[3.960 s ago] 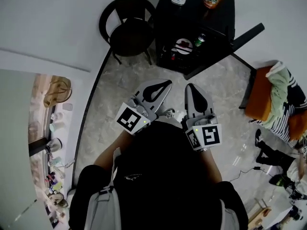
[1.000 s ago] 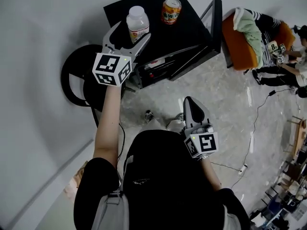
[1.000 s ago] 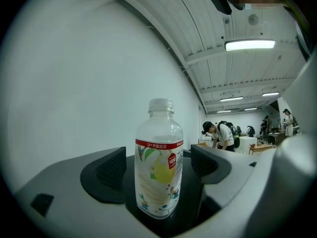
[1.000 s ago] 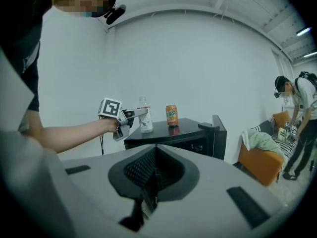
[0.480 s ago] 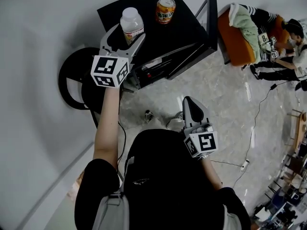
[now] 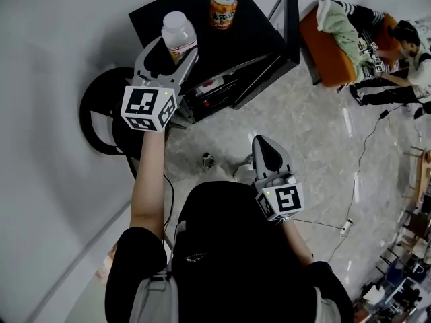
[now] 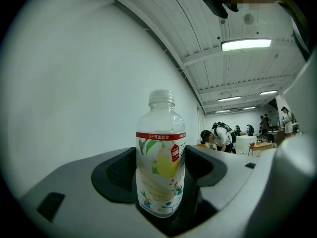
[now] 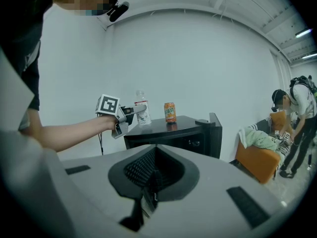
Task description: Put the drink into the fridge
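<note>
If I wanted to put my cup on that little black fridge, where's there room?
The fridge top is bare right of the bottle and in front of the can, out toward the open door. The left corner is crowded: the left gripper, jaws just closing, clasps the bottle there.

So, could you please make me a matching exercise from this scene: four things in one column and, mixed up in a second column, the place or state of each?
Things:
1. bottle
2. can
3. fridge door
4. right gripper

Places or states:
A. swung open
B. standing alone on top of the fridge
C. shut and empty
D. between the two jaws of the left gripper

Pairs: 1-D, 2-B, 3-A, 4-C.

Note: the left gripper's jaws have just been closing, with the bottle between them.
</note>
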Tool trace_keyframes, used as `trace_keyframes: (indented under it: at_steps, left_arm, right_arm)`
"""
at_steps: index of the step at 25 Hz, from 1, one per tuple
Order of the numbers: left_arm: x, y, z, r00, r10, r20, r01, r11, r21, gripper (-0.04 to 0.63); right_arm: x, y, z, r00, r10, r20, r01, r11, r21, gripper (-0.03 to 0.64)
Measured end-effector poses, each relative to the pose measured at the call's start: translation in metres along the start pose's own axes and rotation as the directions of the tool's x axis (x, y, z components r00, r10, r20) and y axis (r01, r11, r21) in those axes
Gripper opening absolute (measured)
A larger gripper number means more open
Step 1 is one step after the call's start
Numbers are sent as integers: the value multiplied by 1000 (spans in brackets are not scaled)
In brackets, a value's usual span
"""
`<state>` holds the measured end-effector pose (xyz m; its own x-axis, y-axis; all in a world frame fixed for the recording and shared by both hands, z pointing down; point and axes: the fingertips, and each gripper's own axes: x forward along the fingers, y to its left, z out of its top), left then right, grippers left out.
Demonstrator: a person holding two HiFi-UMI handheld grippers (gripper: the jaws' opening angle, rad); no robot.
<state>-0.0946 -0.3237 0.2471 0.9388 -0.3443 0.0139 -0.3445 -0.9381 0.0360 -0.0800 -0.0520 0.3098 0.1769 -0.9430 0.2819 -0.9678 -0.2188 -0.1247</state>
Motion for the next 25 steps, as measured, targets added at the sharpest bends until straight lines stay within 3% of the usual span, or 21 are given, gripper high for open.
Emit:
trace_keyframes:
  at_steps: [6, 14, 25]
  left_arm:
    - [-16, -32, 21, 999, -21, 40, 21, 1000, 12, 321]
    - [-40, -84, 22, 999, -30, 36, 30, 1000, 9, 320]
    - [-59, -202, 2, 998, -59, 5, 59, 998, -27, 321]
  right_arm:
    - [-9, -8, 0, 1000, 24, 13, -24, 1000, 6, 14]
    - [-35, -19, -9, 996, 87, 22, -88, 996, 13, 14]
    - [-117, -81, -28, 995, 99, 19, -100, 994, 36, 14]
